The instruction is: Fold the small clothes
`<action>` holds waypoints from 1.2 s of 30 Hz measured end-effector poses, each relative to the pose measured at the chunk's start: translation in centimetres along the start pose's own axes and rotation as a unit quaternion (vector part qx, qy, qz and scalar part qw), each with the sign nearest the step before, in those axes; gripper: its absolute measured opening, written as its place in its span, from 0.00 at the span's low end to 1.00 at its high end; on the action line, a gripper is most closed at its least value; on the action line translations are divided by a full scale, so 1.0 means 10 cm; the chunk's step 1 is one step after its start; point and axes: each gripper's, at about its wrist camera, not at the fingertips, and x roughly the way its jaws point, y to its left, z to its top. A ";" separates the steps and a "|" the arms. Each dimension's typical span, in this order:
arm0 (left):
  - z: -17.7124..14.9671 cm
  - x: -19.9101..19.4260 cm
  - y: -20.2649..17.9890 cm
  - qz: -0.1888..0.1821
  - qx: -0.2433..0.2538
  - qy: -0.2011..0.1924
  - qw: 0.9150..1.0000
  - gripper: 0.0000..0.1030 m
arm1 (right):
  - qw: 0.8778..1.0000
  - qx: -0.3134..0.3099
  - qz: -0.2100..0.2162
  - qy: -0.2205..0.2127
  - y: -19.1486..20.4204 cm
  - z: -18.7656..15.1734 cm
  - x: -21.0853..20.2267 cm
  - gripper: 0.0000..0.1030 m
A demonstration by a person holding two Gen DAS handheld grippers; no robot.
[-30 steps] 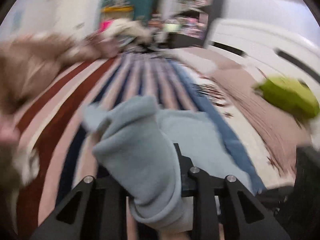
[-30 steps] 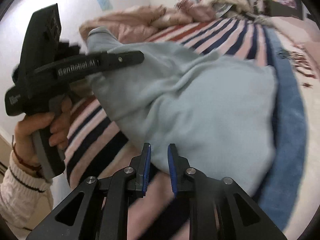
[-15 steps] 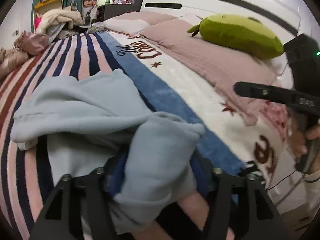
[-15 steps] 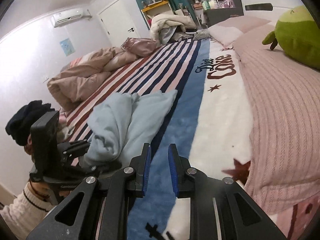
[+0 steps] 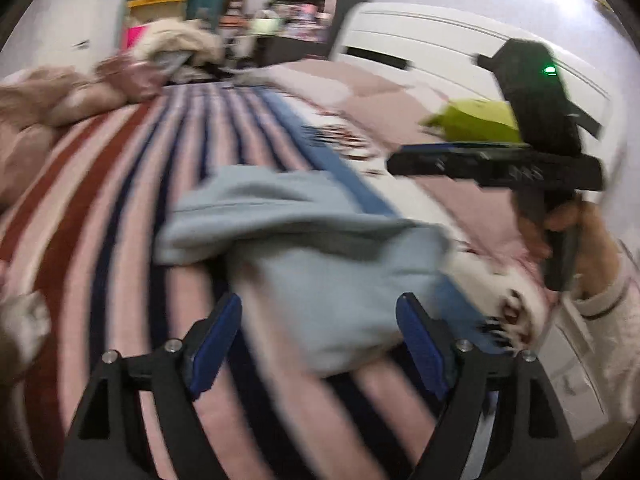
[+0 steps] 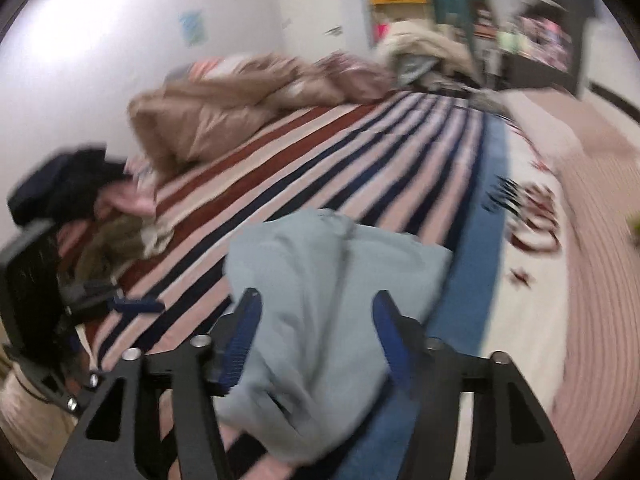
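The striped bed point(image 5: 120, 208) carries a light blue garment point(image 5: 320, 248), bunched in a loose heap near its blue band. Both sets of jaws have just been opening: the left gripper point(image 5: 320, 344) and right gripper point(image 6: 316, 336) stand wide, the garment lying between but ungripped. The step in hand appears to be release after a fold; the next move calls for regripping an edge.

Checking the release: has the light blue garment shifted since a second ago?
Yes. The light blue garment hung lifted from the left gripper; now it lies bunched on the striped blanket, both grippers' fingers having just opened.
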 end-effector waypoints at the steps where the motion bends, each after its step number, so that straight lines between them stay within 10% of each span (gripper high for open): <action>1: -0.01 -0.01 0.14 0.009 -0.017 0.000 1.000 0.74 | 1.000 -0.022 0.003 0.021 0.13 0.08 0.18 0.62; 11: 0.02 -0.03 0.90 0.031 -0.095 -0.022 0.995 0.74 | 0.970 -0.140 -0.138 0.147 0.59 0.22 1.40 0.55; 13: 0.03 0.03 0.90 0.030 -0.094 -0.021 0.995 0.74 | 0.978 -0.082 -0.145 0.125 0.35 0.25 1.36 0.23; 17: 0.05 0.14 0.89 0.019 -0.094 -0.015 0.995 0.74 | 0.992 0.044 -0.110 0.041 -0.22 0.24 1.03 0.11; 22: 0.14 0.33 0.75 -0.022 -0.102 -0.007 0.995 0.74 | 0.975 0.203 -0.089 0.018 -1.08 0.01 0.83 0.10; 26: 0.22 0.58 0.59 -0.059 -0.105 0.013 0.993 0.75 | 0.958 0.277 -0.053 0.054 -1.57 -0.37 0.93 0.17; 31: 0.34 0.84 0.58 -0.126 -0.146 0.025 0.981 0.76 | 0.949 0.315 -0.003 0.016 -1.79 -0.62 0.64 0.61; 36: 0.48 1.18 0.66 -0.132 -0.167 0.054 0.976 0.76 | 0.943 0.327 0.068 0.007 -1.75 -0.73 0.45 0.65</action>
